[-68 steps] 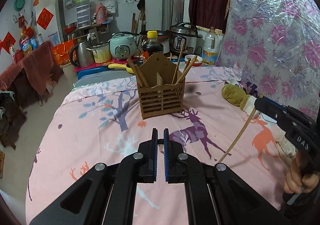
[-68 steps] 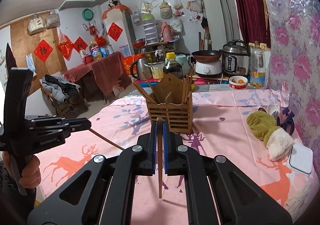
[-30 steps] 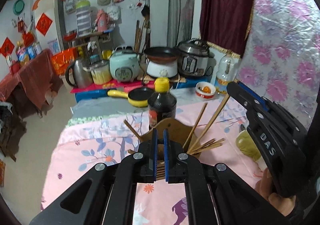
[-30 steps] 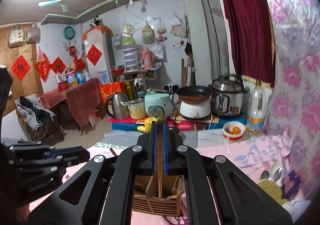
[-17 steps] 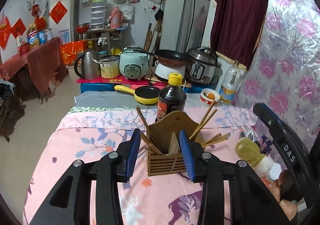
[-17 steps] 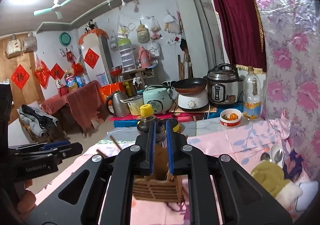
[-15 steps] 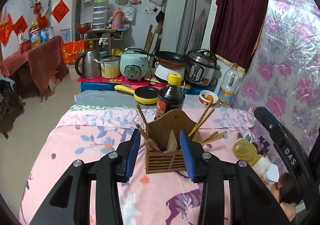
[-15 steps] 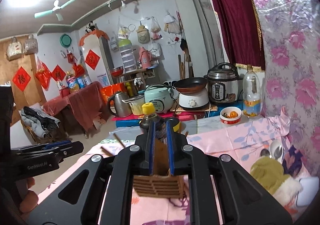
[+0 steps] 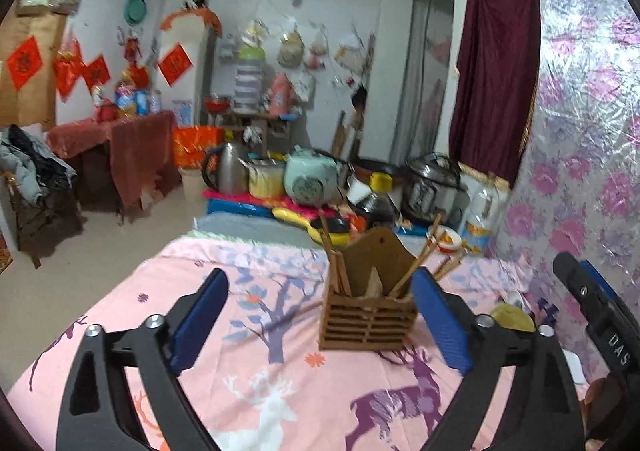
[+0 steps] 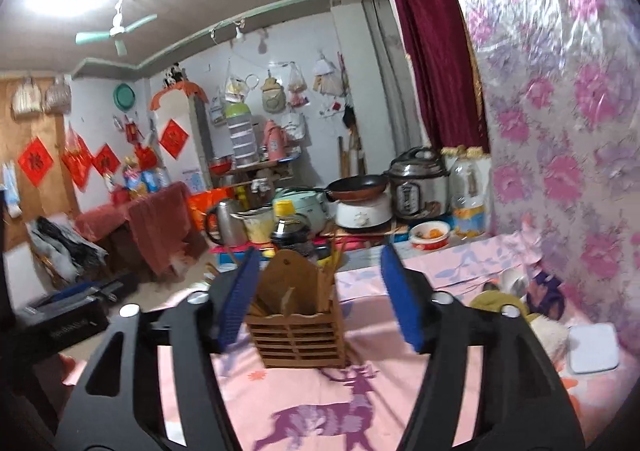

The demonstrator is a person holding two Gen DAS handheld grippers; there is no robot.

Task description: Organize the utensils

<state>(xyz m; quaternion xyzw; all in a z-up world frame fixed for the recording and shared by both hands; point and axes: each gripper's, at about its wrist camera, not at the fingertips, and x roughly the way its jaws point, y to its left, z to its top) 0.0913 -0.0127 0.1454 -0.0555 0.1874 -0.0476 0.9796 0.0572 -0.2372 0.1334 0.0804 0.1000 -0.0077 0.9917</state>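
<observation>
Two blue-padded jaws on the left gripper (image 9: 320, 317) are opening wide with nothing pinched; the wooden chopstick holder (image 9: 368, 303) sits ahead on the pink tablecloth (image 9: 248, 371), nearer the right-hand jaw, chopsticks (image 9: 416, 259) poking out. Right wrist view: the right gripper (image 10: 316, 303) is also opening and empty, the holder just past its pads, closer to the left-hand one.

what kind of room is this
Most likely a home kitchen and dining room: a pressure cooker, a frying pan and a kettle stand behind a table with a wooden chopstick holder.
</observation>
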